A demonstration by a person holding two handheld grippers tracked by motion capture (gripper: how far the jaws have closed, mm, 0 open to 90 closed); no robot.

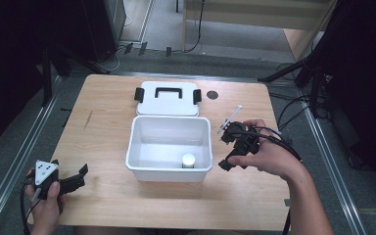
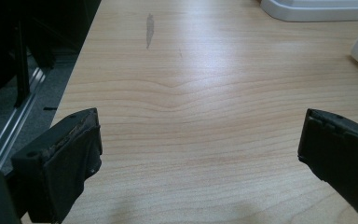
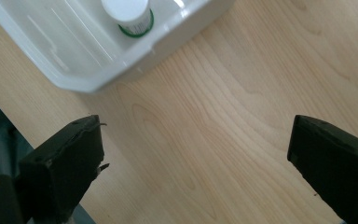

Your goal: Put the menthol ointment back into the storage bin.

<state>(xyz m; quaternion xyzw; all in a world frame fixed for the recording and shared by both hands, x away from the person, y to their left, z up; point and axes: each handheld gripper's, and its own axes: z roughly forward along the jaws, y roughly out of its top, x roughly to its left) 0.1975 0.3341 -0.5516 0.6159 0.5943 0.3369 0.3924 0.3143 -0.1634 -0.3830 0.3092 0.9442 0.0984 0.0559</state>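
No readable text, label, brand or number is showing anywhere: the white bottle (image 3: 127, 13) in the storage box (image 1: 142, 164) is showing only a green band, too small to read.

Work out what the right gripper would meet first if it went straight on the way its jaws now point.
Probably the white bin: the right gripper, jaws open and empty, points across bare table toward its near wall; depth is uncertain.

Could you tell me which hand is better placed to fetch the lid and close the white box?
Probably the right. The right gripper is open and empty beside the box, closer to the lid lying behind it. The left gripper sits at the table's near left corner.
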